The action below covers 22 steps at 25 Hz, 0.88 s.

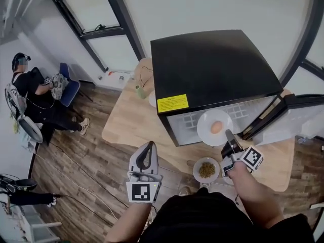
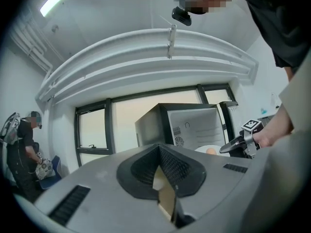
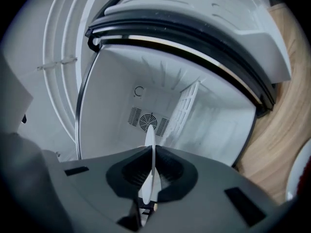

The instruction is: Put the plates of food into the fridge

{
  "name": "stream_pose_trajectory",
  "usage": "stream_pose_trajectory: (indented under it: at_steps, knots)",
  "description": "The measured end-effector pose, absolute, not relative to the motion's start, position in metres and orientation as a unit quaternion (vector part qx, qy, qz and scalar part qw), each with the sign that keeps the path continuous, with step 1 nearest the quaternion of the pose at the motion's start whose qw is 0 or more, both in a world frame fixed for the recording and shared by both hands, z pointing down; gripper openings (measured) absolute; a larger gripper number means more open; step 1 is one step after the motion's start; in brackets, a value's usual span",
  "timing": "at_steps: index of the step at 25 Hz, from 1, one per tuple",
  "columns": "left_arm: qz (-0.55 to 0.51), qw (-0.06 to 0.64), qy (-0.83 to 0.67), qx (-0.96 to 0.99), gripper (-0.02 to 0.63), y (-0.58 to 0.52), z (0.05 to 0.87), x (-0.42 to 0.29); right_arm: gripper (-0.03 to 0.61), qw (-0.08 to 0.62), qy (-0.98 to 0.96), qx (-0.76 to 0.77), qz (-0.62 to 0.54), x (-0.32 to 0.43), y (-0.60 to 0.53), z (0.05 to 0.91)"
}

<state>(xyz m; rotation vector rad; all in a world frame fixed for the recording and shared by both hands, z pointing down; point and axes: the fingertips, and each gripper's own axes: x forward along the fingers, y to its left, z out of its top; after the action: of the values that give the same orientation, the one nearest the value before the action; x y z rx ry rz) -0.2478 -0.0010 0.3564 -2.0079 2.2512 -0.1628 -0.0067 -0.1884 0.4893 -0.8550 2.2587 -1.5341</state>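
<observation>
Plate [image 1: 205, 129] rim sits clamped in right claw [image 1: 228, 134].

Looks like an office-style test room, not a real kitchen

Mini fridge [image 1: 212, 70] parked on a wooden table [image 1: 129, 128], big dark-framed windows [image 1: 96, 6], bare white walls, cables [image 1: 30, 197] trailing over the wood-look floor [image 1: 91, 151], a person [image 1: 35, 97] sat on a blue chair [image 1: 71, 87].
</observation>
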Motion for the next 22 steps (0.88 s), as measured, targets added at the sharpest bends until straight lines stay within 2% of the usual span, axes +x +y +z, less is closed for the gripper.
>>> stream_pose_trajectory:
  at_steps: [8, 22]
  knots:
    - [-0.055, 0.061, 0.77, -0.633, 0.005, 0.007, 0.352, -0.276, 0.034, 0.083, 0.798, -0.292, -0.521, -0.059, -0.202, 0.484]
    - [-0.035, 0.039, 0.793, -0.607, 0.005, 0.01, 0.35, -0.304, 0.034, 0.026, 0.822, -0.32, -0.47, -0.111, -0.23, 0.477]
